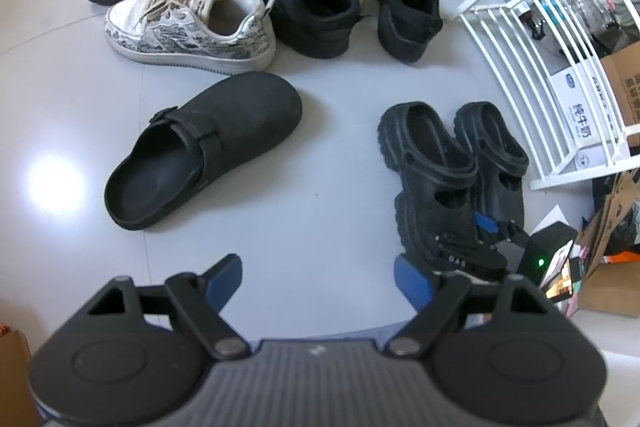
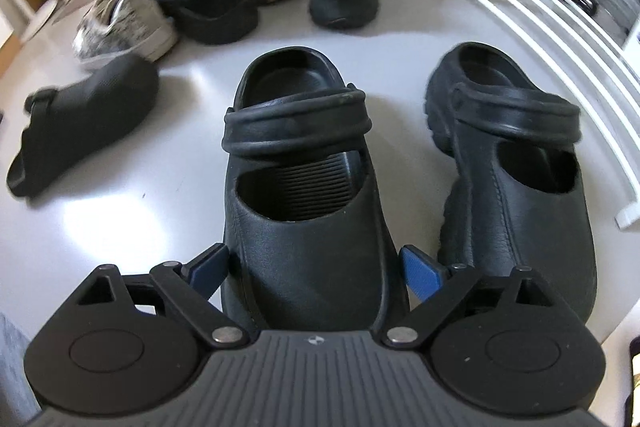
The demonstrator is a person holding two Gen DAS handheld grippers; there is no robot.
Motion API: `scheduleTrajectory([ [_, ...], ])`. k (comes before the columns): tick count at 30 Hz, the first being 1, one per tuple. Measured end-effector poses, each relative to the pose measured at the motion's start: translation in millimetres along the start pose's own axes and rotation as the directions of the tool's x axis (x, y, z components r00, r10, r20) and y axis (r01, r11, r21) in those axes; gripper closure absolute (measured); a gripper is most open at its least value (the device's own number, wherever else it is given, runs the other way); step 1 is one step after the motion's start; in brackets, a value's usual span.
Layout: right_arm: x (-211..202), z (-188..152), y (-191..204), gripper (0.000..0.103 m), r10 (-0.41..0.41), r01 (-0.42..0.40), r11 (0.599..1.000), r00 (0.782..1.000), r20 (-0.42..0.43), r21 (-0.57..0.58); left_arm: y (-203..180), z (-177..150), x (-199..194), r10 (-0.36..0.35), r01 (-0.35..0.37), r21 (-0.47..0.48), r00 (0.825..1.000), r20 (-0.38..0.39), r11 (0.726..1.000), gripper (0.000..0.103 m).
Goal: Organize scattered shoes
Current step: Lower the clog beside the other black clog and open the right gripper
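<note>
The right gripper (image 2: 316, 269) is straddling the toe of the left clog (image 2: 308, 227), jaws wide, pads beside its sides; whether they touch is unclear. The left gripper (image 1: 318, 281) is hanging open over bare floor (image 1: 320, 187), clog beside its right finger.

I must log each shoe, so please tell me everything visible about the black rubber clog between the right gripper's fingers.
The black rubber clog is matte and smooth, with a rounded closed toe, a strap across its opening and a ribbed insole. It stands upright on the pale floor, toe toward the camera, beside its matching clog. The right gripper straddles its toe; whether the pads press it is unclear.
</note>
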State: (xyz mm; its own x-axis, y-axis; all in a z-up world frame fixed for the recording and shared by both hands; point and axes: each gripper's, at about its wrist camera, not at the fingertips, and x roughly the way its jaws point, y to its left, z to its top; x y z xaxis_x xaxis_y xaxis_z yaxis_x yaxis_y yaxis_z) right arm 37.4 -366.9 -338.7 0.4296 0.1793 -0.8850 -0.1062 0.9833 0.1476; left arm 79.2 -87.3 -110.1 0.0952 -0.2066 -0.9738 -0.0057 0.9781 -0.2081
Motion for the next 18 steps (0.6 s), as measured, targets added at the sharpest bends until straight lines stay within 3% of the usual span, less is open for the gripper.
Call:
scheduleTrajectory([
  [5,1,-3,-11,0.009,-0.029,0.025,0.993,0.999,0.034,0.115,0,-1,1,0.004,-0.004,0.0,1.0,-0.002,1.0,0.018],
  [18,3,-3,-26,0.01,-0.091,0.082,0.984,0.995,0.046,0.161,0,-1,1,-0.005,0.005,0.003,1.0,-0.005,1.0,0.018],
])
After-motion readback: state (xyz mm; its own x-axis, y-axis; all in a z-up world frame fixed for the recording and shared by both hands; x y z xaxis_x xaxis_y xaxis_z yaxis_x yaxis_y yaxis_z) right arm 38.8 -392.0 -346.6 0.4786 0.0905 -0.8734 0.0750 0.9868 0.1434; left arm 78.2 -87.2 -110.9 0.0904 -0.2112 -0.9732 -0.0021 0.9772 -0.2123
